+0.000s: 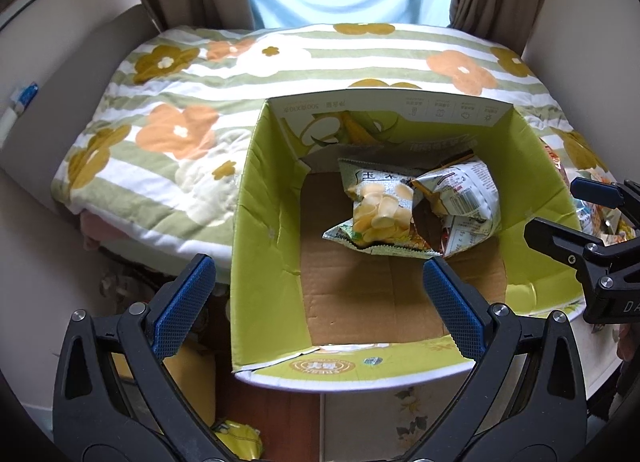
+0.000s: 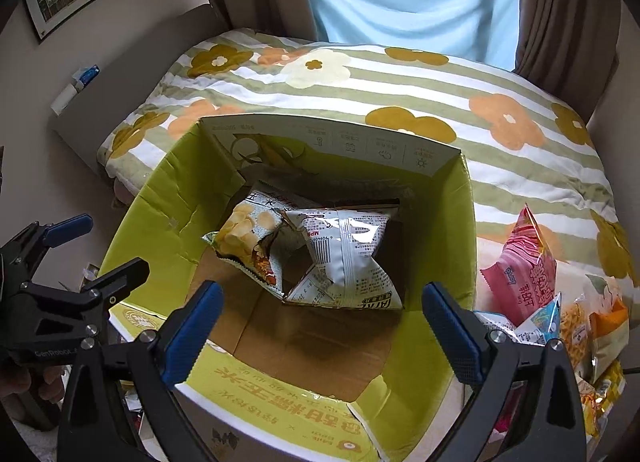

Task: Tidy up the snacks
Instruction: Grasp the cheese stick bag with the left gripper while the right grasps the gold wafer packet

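Both your left gripper (image 1: 318,274) and right gripper (image 2: 322,304) gape empty above the green box (image 2: 466,222), where a silver bag (image 2: 348,258) reads "601604".

Cardboard, foil, plastic and quilted cloth, as I see them from both wrists.

The box (image 2: 434,222) is corrugated cardboard: I see a matt raw brown floor, and flaps printed green with a slight sheen, creased and torn at the edges. The chip bag (image 2: 244,238) and the white bag (image 2: 348,258) inside are crinkled glossy film that catches the light. My left gripper (image 1: 320,294) and right gripper (image 2: 320,326) are matt black plastic with small bright metal pins, and their pads (image 2: 452,326) are blue rubber with a rough knurled grain. The quilt (image 1: 168,110) is soft matt cloth, stitched and puckered. The pink bag (image 2: 524,262) is shiny plastic.
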